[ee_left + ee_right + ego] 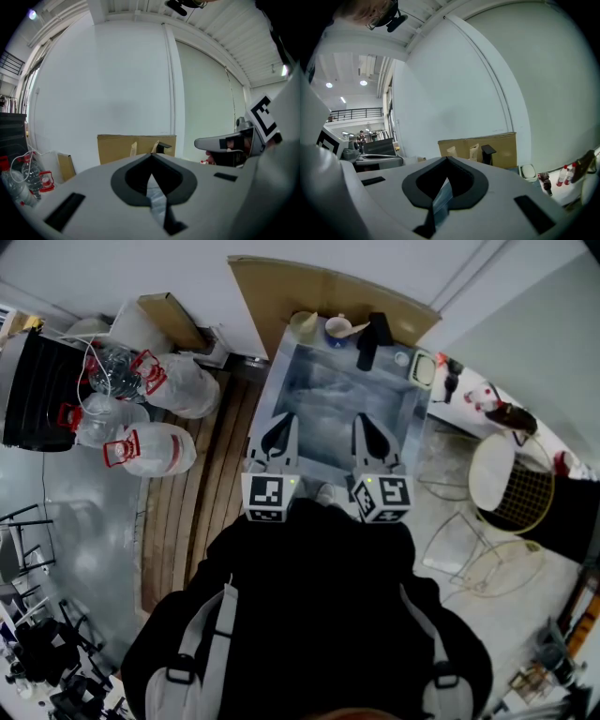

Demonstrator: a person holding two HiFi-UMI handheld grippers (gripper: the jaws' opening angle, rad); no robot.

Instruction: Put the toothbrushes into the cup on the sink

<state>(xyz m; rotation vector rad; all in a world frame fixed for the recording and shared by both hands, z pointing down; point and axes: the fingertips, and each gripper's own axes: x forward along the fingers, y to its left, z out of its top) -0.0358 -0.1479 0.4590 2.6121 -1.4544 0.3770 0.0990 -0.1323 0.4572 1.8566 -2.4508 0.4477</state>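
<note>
One person in a black top [309,596] with grey backpack straps took up the lower half of the head view. Ahead of them lay a steel sink [323,395], and a sheet of brown cardboard [281,292] leaned on the white wall behind it. Several clear water jugs [150,451] with red handles lay on the floor to the sink's left. Pale wire chairs [511,484] stood to its right.

Both grippers were held side by side over the sink's near edge, pointing toward its far rim. The left gripper [279,420] had its jaws closed tip to tip, with nothing caught between them. The right gripper [367,422] was the same, pinched fully together and empty.

On the far rim stood a black tap [367,341]. Just left of it was a blue-rimmed cup [337,330], and a beige cup [303,324] stood further left, both well apart from the grippers. A pale handle [356,328] stuck out of the blue-rimmed cup toward the tap, too small to tell whether it was a toothbrush. A small white dish [423,367] sat on the rim to the tap's right.
</note>
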